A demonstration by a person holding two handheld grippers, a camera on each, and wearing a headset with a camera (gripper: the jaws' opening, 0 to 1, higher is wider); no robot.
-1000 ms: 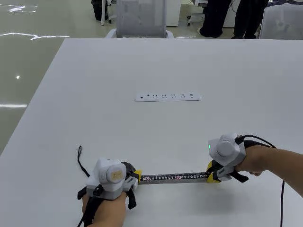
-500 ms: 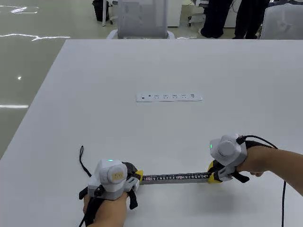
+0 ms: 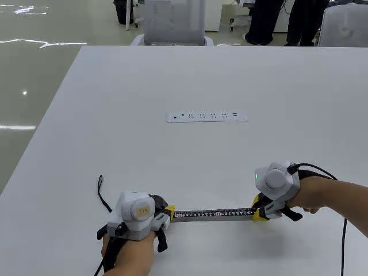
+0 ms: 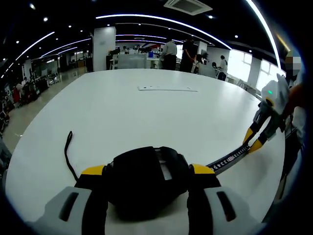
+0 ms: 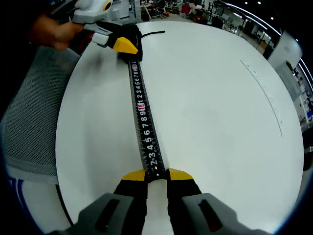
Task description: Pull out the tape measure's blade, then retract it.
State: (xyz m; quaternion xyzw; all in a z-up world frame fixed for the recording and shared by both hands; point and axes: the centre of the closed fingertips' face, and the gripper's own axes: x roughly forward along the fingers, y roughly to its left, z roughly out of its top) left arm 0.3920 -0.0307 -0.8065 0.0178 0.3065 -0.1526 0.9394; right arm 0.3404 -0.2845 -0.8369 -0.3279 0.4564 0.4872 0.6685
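The tape measure's black case [image 4: 146, 178] lies on the white table, and my left gripper [image 4: 146, 170] is shut on it, one yellow-tipped finger on each side. In the head view the case [image 3: 158, 205] sits at the lower left inside the left gripper [image 3: 163, 214]. The dark blade [image 3: 213, 215] is drawn out to the right, flat along the table. My right gripper [image 5: 156, 174] is shut on the blade [image 5: 144, 117] at its end; its printed numbers run toward the case [image 5: 129, 36]. In the head view the right gripper [image 3: 259, 214] is at the lower right.
A thin black wrist strap [image 3: 100, 192] trails left of the case. A white power strip [image 3: 207, 117] lies mid-table. A grey chair [image 3: 174, 22] stands at the far edge, with people standing [image 3: 287, 20] behind it. The table's left edge [image 3: 40, 132] borders shiny floor.
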